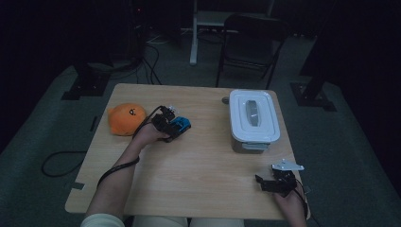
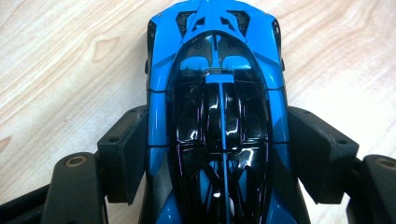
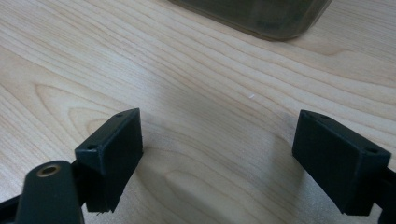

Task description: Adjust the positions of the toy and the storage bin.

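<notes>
Work in hand: picking up the blue toy car (image 2: pixel 217 112) from the counter (image 1: pixel 198 161), judging by where the left hand-held gripper (image 1: pixel 170 125) sits.
Toy car, place: on the counter's left half, just right of an orange plush toy (image 1: pixel 125 118) and well apart from the white lidded box (image 1: pixel 253 120) on the right.
Left hand-held gripper: its two black pads flank the car's waist; in the left gripper view they appear to touch both blue flanks, so it looks pinched on the car.
Right hand-held gripper (image 1: pixel 276 182): low over bare wood near the front right edge, jaws spread wide with nothing between them; the box's corner lies ahead of it.
Done: the reach and, seemingly, the grip.
Left: the lift, since the car seems to rest on the wood; the box's lid is on, so if the car is meant for it, opening comes first.
Doubt: whether the grip is firm cannot be told.
</notes>
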Available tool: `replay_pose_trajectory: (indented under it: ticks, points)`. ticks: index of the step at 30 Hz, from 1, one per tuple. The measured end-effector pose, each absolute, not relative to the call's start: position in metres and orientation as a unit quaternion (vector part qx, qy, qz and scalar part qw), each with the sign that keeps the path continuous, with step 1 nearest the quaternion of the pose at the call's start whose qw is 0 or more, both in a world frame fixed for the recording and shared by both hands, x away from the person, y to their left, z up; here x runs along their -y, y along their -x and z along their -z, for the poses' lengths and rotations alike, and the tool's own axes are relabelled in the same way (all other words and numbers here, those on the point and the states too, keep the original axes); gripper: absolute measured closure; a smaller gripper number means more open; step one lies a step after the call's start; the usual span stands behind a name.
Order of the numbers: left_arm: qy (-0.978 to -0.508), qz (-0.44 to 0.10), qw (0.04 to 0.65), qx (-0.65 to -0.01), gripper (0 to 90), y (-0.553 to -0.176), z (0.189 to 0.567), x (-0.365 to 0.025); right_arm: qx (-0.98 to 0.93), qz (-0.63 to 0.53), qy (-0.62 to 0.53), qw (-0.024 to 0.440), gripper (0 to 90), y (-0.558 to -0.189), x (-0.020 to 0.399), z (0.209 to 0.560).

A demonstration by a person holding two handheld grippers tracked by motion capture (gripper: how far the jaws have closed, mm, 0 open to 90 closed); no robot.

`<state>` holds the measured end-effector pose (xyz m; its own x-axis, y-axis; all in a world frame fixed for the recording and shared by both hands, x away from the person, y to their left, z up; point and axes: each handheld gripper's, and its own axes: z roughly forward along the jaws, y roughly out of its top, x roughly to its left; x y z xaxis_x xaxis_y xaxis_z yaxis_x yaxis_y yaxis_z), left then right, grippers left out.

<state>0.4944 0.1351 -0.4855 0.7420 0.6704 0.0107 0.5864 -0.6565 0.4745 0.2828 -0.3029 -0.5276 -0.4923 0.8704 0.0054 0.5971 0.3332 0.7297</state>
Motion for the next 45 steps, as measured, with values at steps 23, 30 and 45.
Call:
replay_pose_trajectory:
  ticks: [23,30,45]
  points:
    - [-0.906,-0.118,0.252,-0.318,28.2,-0.422,0.460,-0.165,-0.792,-0.344,-0.464,0.198,15.6,-0.283,0.303,0.528]
    - [-0.910,-0.124,0.253,-0.303,28.3,-0.396,0.455,-0.175,-0.792,-0.344,-0.464,0.199,15.7,-0.283,0.303,0.528]
    - [-0.920,-0.104,0.276,-0.258,28.2,-0.351,0.452,-0.199,-0.790,-0.344,-0.466,0.199,15.6,-0.283,0.303,0.528]
